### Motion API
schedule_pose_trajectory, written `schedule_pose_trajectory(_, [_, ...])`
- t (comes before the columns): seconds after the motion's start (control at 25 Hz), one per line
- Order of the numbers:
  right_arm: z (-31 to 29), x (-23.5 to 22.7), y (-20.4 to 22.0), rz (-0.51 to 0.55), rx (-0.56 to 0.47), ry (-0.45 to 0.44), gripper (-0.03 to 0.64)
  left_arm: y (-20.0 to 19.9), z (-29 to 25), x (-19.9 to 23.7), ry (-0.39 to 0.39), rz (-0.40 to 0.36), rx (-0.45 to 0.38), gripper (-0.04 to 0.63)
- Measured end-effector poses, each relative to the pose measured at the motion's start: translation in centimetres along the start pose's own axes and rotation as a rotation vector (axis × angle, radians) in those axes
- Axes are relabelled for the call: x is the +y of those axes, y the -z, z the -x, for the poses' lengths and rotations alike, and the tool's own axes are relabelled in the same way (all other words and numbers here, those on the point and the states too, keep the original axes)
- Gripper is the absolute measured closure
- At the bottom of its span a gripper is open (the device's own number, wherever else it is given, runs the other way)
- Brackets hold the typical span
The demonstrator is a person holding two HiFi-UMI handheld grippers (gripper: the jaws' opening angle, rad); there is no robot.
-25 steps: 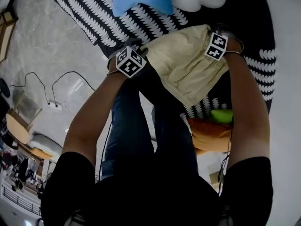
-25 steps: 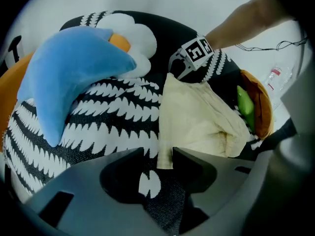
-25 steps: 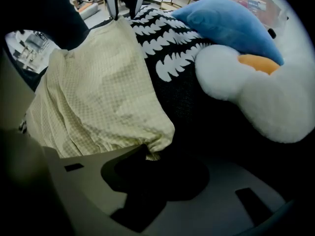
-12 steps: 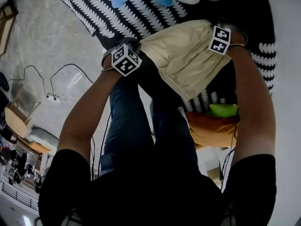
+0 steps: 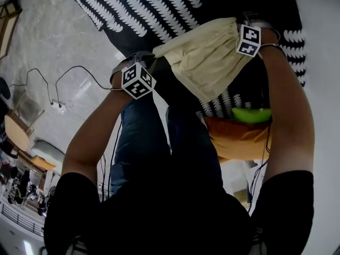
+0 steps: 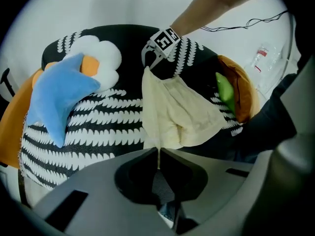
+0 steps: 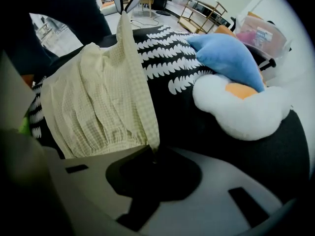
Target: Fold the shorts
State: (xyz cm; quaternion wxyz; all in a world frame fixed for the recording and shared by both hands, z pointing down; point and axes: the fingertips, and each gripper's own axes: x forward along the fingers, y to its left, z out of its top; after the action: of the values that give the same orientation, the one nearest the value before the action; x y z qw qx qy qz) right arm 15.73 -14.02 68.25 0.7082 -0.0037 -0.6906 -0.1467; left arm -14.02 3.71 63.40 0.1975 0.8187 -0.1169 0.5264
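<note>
The pale yellow checked shorts (image 5: 207, 62) hang stretched between both grippers above the black-and-white patterned cover (image 6: 98, 117). My left gripper (image 6: 158, 157) is shut on one top corner of the shorts (image 6: 177, 112), a thin fold pinched between its jaws. My right gripper (image 7: 153, 156) has just been closing and is shut on the other corner, at the elastic waistband of the shorts (image 7: 98, 97). In the head view the left gripper (image 5: 151, 57) is left of the cloth and the right gripper (image 5: 239, 25) at its upper right.
A blue star cushion (image 6: 59, 97) and a white flower cushion (image 6: 101, 58) lie on the cover beyond the shorts. An orange cushion (image 5: 239, 137) with a green thing (image 5: 252, 114) on it sits by the person's legs (image 5: 159, 142). A cable (image 5: 69, 84) runs across the floor.
Both grippers have risen, taking the shorts with them. The left one has drifted left and away from the right, so the cloth is pulled wider between them.
</note>
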Motion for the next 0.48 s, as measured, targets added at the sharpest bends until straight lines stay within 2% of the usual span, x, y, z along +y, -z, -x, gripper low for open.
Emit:
schedule_pose_trajectory(0.12, [1.5, 0.2, 1.0, 0.013, -0.003, 0.054, 0.575, -1.4, 0.4, -3.6, 0.034, -0.041, -0.003, 0.565])
schedule_pose_trajectory(0.48, [3.2, 3.7, 3.0, 0.055, 0.014, 0.07, 0.575, -4.0, -0.6, -12.0, 0.145, -0.086, -0.017, 0.565])
